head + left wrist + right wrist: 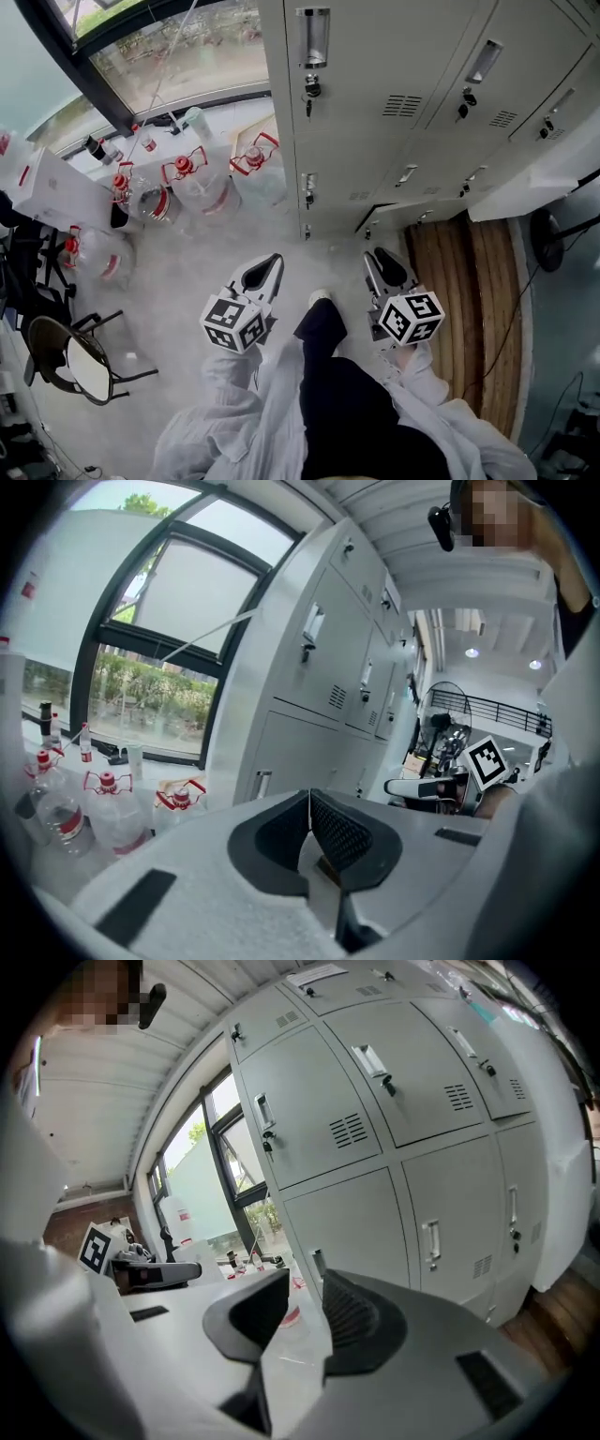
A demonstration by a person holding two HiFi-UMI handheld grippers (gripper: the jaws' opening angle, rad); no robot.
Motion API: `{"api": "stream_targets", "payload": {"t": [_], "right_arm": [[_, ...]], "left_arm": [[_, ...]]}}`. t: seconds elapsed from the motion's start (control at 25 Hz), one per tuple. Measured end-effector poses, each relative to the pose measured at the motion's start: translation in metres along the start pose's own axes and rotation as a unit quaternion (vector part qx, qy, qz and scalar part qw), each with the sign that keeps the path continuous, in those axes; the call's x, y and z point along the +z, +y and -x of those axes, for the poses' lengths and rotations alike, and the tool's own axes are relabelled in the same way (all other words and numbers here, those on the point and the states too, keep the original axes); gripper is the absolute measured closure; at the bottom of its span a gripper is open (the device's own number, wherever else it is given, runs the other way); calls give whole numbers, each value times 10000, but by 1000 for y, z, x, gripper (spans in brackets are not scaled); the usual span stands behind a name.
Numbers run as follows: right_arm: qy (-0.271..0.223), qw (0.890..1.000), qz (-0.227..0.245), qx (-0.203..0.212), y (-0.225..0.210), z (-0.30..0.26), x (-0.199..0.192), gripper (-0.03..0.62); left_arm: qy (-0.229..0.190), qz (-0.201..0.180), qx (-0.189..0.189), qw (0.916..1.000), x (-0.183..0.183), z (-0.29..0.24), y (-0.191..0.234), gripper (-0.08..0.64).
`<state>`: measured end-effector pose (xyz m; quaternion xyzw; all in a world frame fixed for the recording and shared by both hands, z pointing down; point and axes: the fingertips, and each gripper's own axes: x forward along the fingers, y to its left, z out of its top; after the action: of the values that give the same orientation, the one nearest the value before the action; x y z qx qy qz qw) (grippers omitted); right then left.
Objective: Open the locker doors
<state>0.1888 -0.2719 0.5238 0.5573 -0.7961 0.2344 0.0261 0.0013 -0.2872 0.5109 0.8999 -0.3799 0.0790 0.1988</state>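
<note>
Hovering well short of the lockers point(375, 103), whose doors are all closed, the left hand-held gripper point(269, 266) has its jaws together; the right hand-held gripper point(382, 262) holds its jaws apart, empty. The handles look slim, so a grab could slip off or snag a key point(312, 90). The right gripper view shows a lower handle point(431, 1239) squarely; only the head view shows bottles point(192, 183) on the floor point(187, 281).
</note>
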Motion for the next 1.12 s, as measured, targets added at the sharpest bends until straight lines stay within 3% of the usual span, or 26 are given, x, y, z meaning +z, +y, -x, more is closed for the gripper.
{"api": "stream_targets", "payload": {"t": [0.32, 0.6, 1.12], "right_arm": [[302, 9992, 232, 158, 3, -72, -6, 498], [452, 9965, 704, 51, -2, -132, -23, 497], [669, 9912, 1091, 337, 3, -215, -39, 497]], "left_arm": [[-62, 335, 563, 9978, -16, 5, 47, 551], [-117, 597, 1032, 9928, -31, 7, 86, 551], [93, 540, 1372, 9890, -54, -15, 122, 551]]}}
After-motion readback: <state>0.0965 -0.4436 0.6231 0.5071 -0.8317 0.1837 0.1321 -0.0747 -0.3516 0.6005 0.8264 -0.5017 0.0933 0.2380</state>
